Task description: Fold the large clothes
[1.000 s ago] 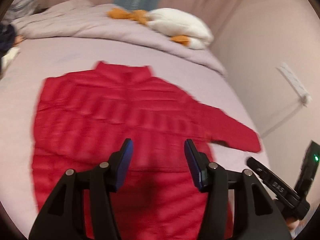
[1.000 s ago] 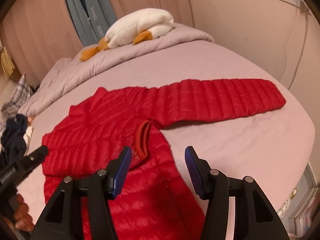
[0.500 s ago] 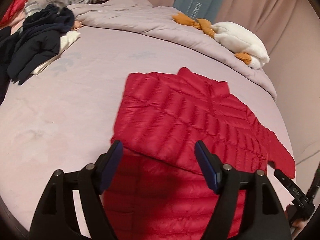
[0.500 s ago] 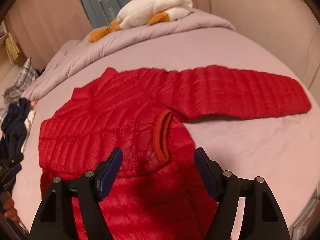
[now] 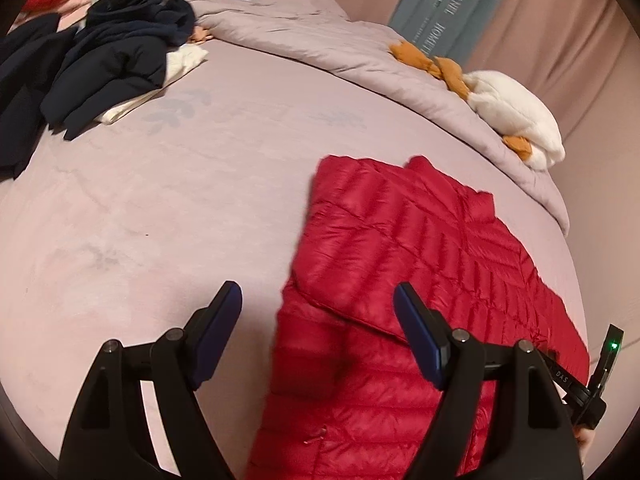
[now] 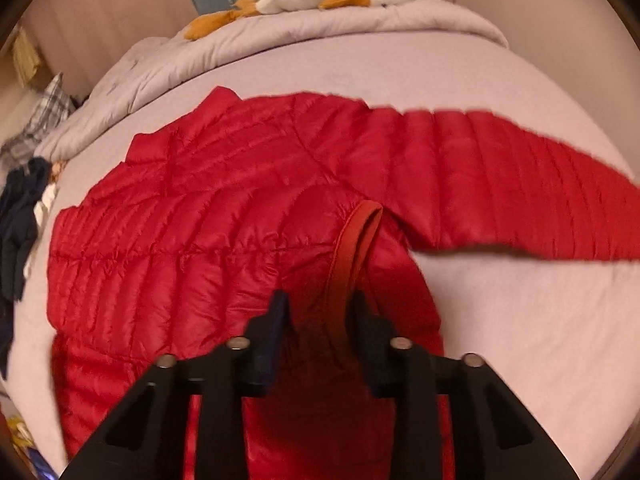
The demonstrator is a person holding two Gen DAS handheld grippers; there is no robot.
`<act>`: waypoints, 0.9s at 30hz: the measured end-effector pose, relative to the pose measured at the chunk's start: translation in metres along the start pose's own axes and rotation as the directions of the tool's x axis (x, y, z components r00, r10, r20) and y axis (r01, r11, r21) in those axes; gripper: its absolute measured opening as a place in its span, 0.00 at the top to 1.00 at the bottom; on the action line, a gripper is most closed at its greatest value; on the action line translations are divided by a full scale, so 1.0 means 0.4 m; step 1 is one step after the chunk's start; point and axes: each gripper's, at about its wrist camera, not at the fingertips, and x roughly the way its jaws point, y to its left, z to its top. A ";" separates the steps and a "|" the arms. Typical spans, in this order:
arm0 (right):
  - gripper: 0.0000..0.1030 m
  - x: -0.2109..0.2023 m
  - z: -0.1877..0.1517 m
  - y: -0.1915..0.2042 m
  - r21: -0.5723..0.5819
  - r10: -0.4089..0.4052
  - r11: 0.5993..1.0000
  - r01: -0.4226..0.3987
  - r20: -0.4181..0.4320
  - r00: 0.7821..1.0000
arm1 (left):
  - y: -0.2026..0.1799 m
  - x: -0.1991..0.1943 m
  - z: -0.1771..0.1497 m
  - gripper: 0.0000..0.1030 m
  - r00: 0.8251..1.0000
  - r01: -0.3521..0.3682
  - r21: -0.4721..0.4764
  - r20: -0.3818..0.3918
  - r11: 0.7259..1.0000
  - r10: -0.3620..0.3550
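A red quilted down jacket (image 5: pixel 412 280) lies flat on the lilac bed sheet (image 5: pixel 160 208). One sleeve is folded across its body; the other sleeve (image 6: pixel 520 184) stretches out to the right. My left gripper (image 5: pixel 318 320) is open and empty, above the jacket's left edge. My right gripper (image 6: pixel 320 320) is half closed, low over the folded sleeve's orange-lined cuff (image 6: pixel 356 240), which lies between the jaws. The fingers do not clearly pinch it.
A pile of dark navy clothes (image 5: pixel 100 60) lies at the far left of the bed. A rolled lilac duvet (image 5: pixel 340 48) and a white and orange plush goose (image 5: pixel 516 116) lie along the head. A curtain and wall stand behind.
The left gripper has swung left, so the jacket now sits to its right. The right gripper has dropped towards the folded cuff and its jaws have narrowed.
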 end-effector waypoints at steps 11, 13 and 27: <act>0.83 -0.118 0.194 0.131 -0.164 0.009 0.986 0.024 0.195 0.981 | 0.000 0.020 0.057 0.24 1.000 0.017 -0.049 0.021 0.999 -0.016; 0.83 -0.144 0.225 0.148 -0.189 0.034 0.982 0.011 0.235 0.971 | -0.009 0.028 0.071 0.25 0.999 0.031 -0.047 0.023 0.998 -0.030; 0.83 0.003 0.251 0.086 -0.158 0.003 0.987 0.023 0.163 0.987 | -0.064 0.234 0.058 0.40 0.987 0.116 -0.072 -0.104 0.991 -0.123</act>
